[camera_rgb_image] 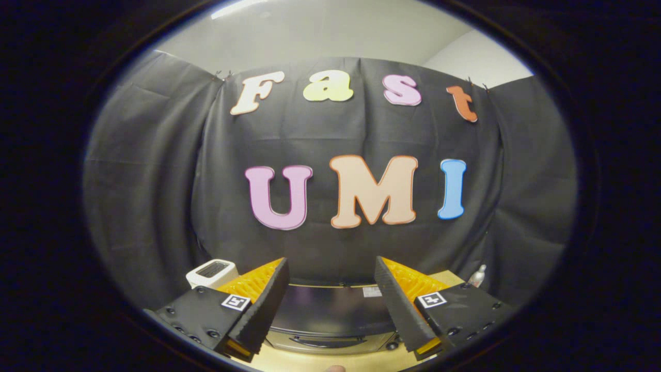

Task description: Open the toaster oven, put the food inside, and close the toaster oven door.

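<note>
The tongs (330, 279) are held wide open, with nothing gripped between the two fingers and nothing touched by them. The toaster oven (330, 315) is seen below and just ahead of the fingers, framed in the gap between them; its dark top and the front edge with a handle are visible, and it stands on a light wooden table (315, 361). A white appliance (210, 272) is placed beyond the left finger, and a small bottle (477, 276) beyond the right finger.
</note>
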A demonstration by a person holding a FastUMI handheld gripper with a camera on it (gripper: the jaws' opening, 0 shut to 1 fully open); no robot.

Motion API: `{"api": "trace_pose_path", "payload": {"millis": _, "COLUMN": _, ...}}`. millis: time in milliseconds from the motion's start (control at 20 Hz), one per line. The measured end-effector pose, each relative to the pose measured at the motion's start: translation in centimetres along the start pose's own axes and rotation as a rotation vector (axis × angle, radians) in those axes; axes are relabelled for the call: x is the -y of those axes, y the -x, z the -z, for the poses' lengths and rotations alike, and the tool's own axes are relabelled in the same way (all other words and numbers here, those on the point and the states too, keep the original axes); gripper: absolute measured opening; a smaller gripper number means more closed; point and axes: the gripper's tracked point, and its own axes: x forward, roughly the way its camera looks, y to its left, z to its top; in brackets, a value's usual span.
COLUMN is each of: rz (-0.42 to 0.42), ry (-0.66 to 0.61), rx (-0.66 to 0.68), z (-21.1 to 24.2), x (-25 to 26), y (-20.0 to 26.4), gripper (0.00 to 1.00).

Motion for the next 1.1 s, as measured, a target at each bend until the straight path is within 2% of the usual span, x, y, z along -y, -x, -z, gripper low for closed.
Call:
{"api": "trace_pose_path", "payload": {"millis": 300, "rz": 0.013, "ry": -0.001, "rx": -0.143, "z": 10.8, "x": -0.2, "y": -2.4, "gripper": 1.00}}
{"api": "trace_pose_path", "payload": {"millis": 400, "rz": -0.007, "ry": -0.040, "rx": -0.208, "z": 14.1, "x": -1.0, "y": -2.8, "gripper": 1.00}}
{"api": "trace_pose_path", "payload": {"millis": 600, "rz": -0.004, "ry": -0.061, "rx": -0.293, "z": 18.4, "x": -1.8, "y": -2.8, "gripper": 1.00}}
{"api": "trace_pose_path", "payload": {"millis": 700, "rz": -0.009, "ry": -0.064, "rx": -0.330, "z": 19.9, "x": -2.1, "y": -2.6, "gripper": 1.00}}
{"api": "trace_pose_path", "payload": {"millis": 850, "rz": 0.007, "ry": -0.053, "rx": -0.314, "z": 19.7, "x": -1.9, "y": -2.2, "gripper": 1.00}}
{"api": "trace_pose_path", "payload": {"millis": 1100, "rz": 0.003, "ry": -0.044, "rx": -0.241, "z": 20.1, "x": -1.9, "y": -1.5, "gripper": 1.00}}
